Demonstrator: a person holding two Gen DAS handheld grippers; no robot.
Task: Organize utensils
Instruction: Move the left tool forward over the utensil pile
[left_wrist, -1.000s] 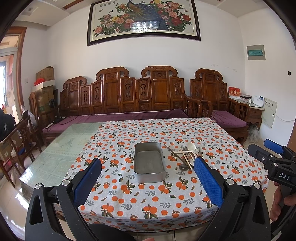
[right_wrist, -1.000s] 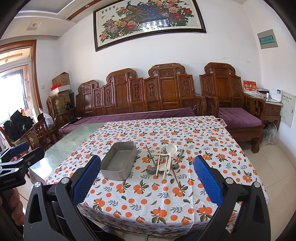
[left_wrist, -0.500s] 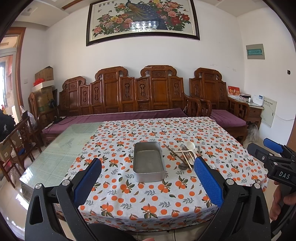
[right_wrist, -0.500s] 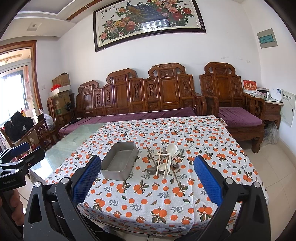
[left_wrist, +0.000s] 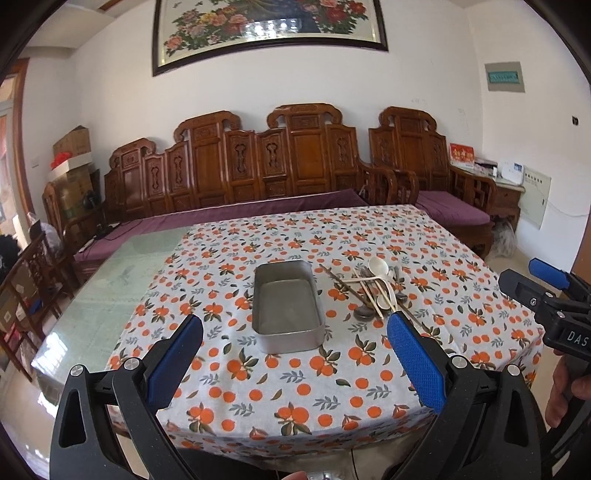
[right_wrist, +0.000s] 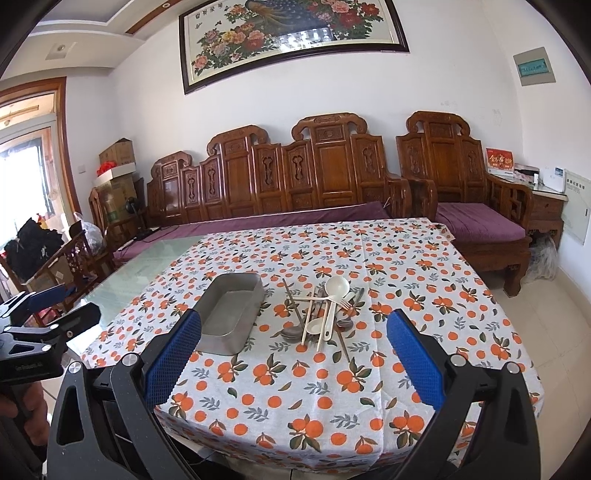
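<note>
Left wrist view: the left claw (left_wrist: 295, 373) hangs wide apart and empty near the desk (left_wrist: 258, 406) edge. An empty metal tray (left_wrist: 286, 306) sits mid-desk, the utensil pile (left_wrist: 373, 291) just right of it.

Right wrist view: the right claw (right_wrist: 295, 369) is also spread and empty, facing the pile. Nothing seems sorted yet; next, probably reach in and pinch one utensil.

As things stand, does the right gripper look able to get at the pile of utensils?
Probably yes. The right gripper is open and pointed at the utensil pile, with only bare tablecloth between them. The metal tray sits off to the left, out of the path.
</note>
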